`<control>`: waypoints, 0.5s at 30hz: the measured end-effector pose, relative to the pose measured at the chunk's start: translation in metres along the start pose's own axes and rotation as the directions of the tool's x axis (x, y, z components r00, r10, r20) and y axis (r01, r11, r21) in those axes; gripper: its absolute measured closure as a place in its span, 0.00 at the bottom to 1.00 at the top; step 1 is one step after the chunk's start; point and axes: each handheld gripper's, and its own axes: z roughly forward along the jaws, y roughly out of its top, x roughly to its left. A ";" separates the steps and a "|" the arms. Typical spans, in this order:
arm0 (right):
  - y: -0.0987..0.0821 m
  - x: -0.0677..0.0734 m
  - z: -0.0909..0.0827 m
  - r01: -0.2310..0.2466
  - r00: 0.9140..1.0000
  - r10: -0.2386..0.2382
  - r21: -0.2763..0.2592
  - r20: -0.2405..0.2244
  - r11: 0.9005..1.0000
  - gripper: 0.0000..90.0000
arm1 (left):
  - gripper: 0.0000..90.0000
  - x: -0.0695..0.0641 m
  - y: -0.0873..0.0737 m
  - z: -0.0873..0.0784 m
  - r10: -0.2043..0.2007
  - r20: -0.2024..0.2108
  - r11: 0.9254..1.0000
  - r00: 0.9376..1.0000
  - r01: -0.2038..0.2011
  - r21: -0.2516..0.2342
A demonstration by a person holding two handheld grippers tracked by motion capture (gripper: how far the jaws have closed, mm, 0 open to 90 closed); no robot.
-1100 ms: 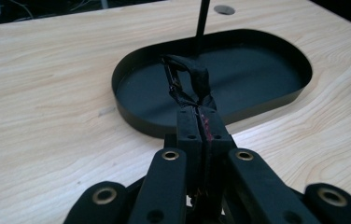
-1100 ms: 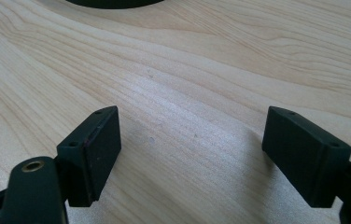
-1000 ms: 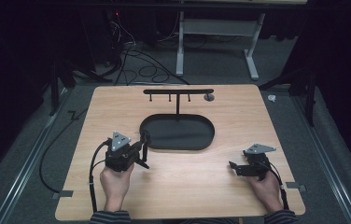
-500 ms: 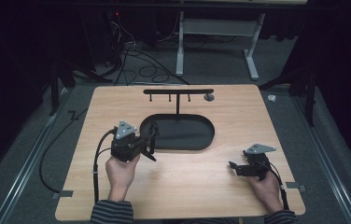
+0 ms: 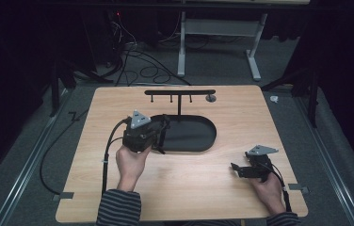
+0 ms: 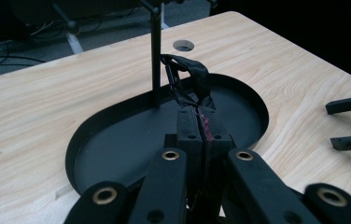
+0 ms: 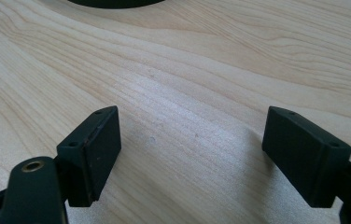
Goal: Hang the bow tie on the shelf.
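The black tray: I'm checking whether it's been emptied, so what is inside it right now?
Inside the black tray only the stand's upright post rises from its floor. The left gripper holds a dark strap above it and covers part of the floor, so that patch cannot be checked.

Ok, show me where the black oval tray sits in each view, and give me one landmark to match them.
High view: the black oval tray lies mid-table, just right of the left gripper.
Left gripper view: the tray spreads across the middle, behind the shut fingers.
Right gripper view: a sliver of its rim at the top edge.
Shared landmark: the light wooden table around it; the thin black post rises from the tray.
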 end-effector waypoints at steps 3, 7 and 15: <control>0.000 0.000 0.000 0.000 1.000 0.000 0.000 0.000 1.000 0.23 | 0.98 0.000 0.006 0.004 0.009 0.005 1.000 1.000 -0.009 0.002; 0.000 0.000 0.000 -0.001 1.000 0.001 0.000 -0.001 1.000 0.23 | 0.98 0.001 0.013 0.007 0.007 0.008 1.000 1.000 -0.007 -0.002; 0.000 0.000 0.000 0.001 1.000 -0.001 0.000 0.000 1.000 0.23 | 0.98 0.002 0.023 0.015 0.000 0.008 1.000 1.000 0.000 -0.011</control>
